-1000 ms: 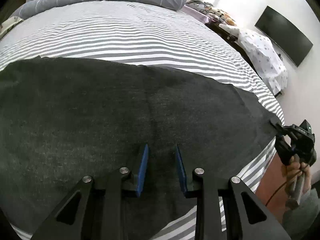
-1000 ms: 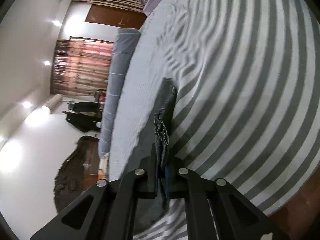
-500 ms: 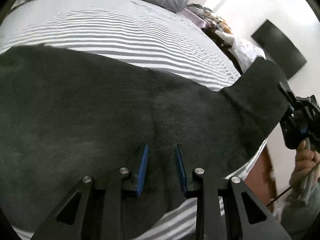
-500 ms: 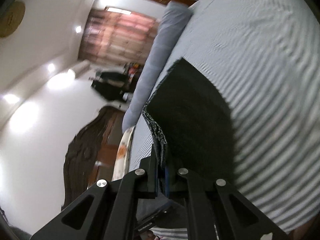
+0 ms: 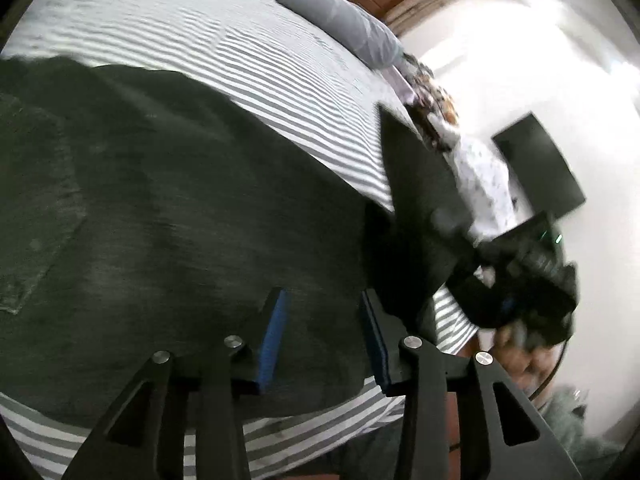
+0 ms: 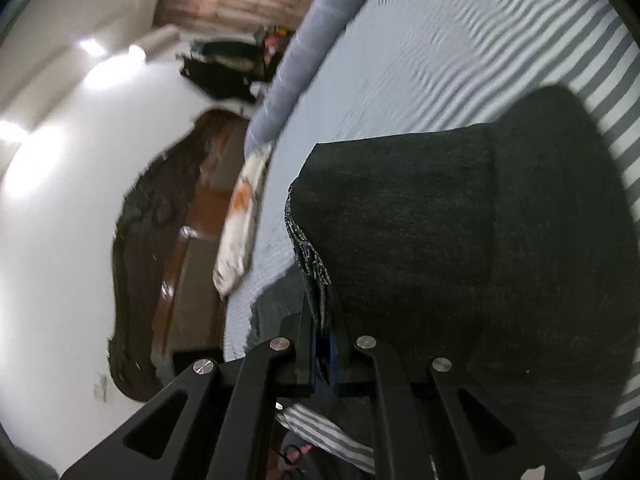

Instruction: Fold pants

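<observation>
Left wrist view: the dark charcoal woven pants [image 5: 192,208] lie spread flat on the grey-and-white striped bed sheet [image 5: 280,64], filling most of the lower frame. My left gripper [image 5: 322,340] hangs over the near edge of the cloth with its blue-padded fingers [image 5: 274,332] spread apart and nothing between them. To the right, one end of the pants is raised off the bed as a dark flap, held up by my right gripper [image 5: 524,280]; that unit is blurred here, so its closure cannot be read from this side.

Right wrist view: the right gripper [image 6: 322,354] has its fingers pressed together on the frayed hem [image 6: 312,256] of the raised cloth. The lifted panel drapes away from the tongs over the striped sheet. A long grey bolster pillow [image 6: 304,36] lies along the far side of the bed.

Judgement: the step in hand is the first fold, the leg end being carried over toward the portion lying flat. The fold is not yet laid.

Next move, as I read it: carry the pinched hem across until it lines up with the opposite end, lower it, then release. The left gripper should pin or steady the flat portion so the cloth does not drag. Risk: the hem slipping from the pinch.
</observation>
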`<state>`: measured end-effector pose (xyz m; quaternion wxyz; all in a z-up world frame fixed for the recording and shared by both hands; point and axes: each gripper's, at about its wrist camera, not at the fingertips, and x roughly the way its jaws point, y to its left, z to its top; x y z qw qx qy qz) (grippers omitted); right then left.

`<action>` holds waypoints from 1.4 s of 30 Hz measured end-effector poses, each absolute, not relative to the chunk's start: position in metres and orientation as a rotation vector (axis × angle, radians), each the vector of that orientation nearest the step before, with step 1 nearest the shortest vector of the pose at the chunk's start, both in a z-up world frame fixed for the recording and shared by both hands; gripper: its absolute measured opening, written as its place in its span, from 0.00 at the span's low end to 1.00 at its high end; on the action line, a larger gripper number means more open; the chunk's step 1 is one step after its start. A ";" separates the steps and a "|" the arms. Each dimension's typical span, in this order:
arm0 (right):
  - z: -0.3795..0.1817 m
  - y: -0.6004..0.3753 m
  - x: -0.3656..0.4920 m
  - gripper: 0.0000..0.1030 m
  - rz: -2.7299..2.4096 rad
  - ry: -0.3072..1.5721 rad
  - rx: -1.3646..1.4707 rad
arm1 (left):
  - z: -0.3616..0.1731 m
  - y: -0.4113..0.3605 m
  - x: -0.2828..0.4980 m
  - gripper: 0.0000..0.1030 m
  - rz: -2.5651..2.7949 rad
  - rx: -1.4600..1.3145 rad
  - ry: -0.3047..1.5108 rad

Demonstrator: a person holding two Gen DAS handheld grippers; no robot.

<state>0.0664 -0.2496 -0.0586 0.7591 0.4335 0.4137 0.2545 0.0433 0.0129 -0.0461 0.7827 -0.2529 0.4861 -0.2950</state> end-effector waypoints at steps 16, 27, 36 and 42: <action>-0.093 -0.214 0.017 0.38 0.541 1.048 0.754 | -0.069 0.024 0.073 0.50 -0.722 -0.652 1.127; -0.136 -0.262 -0.021 0.38 0.417 0.963 0.965 | -0.082 0.013 0.089 0.50 -0.657 -0.688 1.178; -0.151 -0.335 -0.048 0.36 0.251 0.821 1.206 | -0.076 -0.001 0.083 0.29 -0.563 -0.637 1.166; -0.150 -0.344 -0.055 0.11 0.234 0.840 1.208 | -0.079 0.001 0.072 0.05 -0.514 -0.642 1.178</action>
